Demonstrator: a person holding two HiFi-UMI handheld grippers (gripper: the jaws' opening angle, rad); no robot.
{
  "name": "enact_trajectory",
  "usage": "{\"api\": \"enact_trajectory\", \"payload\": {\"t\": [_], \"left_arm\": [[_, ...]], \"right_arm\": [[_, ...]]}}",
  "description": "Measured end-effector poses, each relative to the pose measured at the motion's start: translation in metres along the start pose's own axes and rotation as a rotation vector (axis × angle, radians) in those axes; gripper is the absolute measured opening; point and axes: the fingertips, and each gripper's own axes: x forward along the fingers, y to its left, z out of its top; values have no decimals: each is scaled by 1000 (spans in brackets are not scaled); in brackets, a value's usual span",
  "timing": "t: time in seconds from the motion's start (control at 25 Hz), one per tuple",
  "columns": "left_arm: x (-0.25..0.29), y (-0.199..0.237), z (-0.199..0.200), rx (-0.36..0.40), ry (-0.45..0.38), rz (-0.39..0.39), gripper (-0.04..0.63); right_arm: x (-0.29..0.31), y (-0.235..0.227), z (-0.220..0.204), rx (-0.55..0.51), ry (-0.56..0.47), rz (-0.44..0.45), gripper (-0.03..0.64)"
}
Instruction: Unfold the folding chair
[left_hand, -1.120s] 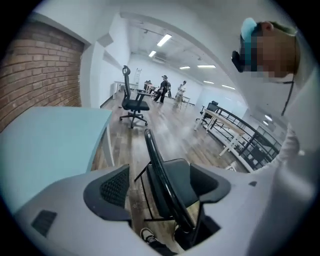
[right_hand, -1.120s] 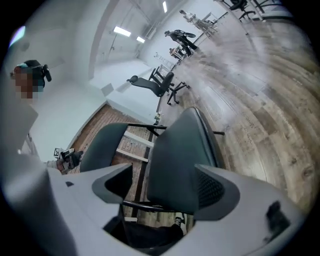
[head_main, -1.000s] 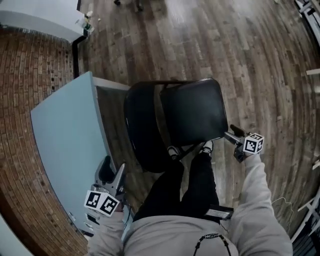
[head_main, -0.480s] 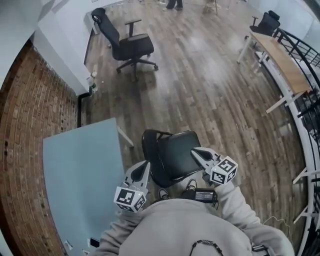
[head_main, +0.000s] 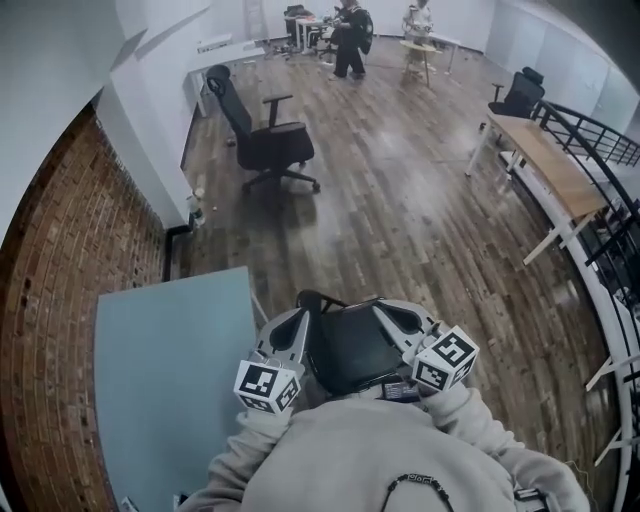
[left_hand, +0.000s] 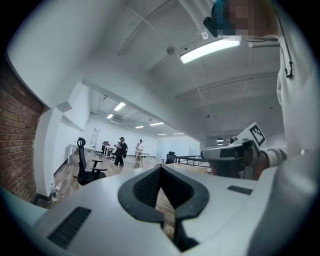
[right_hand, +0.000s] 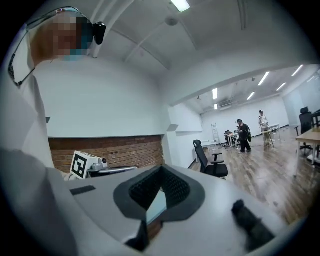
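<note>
Dark wooden plank floor (head_main: 400, 220) fills a big open office, bounded on the left by a brick wall (head_main: 50, 300) and a white partition (head_main: 150, 130).

Nearest the camera, the person's grey sleeves hold both tools out level over the floor. The left gripper (head_main: 297, 318) has its jaws pressed together with nothing between them. The right gripper (head_main: 385, 310) is likewise closed and empty. Their tips lean in toward each other.

Below and between them stands the black folding chair (head_main: 352, 348), its seat facing up, on the floor at the person's feet. Neither gripper touches it. Just beside the chair's left side runs the right edge of a pale blue table (head_main: 170, 380), which reaches back to the brick wall, so that side is tight.

Ahead of the chair and to its right the planks lie bare for a long stretch. Farther out, near the partition's corner, a black office chair (head_main: 262, 135) stands on castors. Along the floor's right edge is a long wooden desk (head_main: 548, 165) with a black railing (head_main: 600, 140) behind it. At the far end two people (head_main: 350, 35) stand by some white desks.
</note>
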Motion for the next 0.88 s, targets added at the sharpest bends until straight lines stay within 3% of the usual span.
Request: {"api": "enact_trajectory", "payload": {"t": [0.24, 0.52, 0.88], "left_arm": [[-10, -12, 12, 63, -13, -38, 4], [-13, -23, 8, 61, -6, -54, 3], [-25, -21, 4, 25, -6, -1, 4]], "right_arm": [[-8, 3, 0, -25, 4, -23, 6], [-22, -3, -2, -20, 8, -31, 6], [-38, -7, -9, -18, 24, -33, 6]]}}
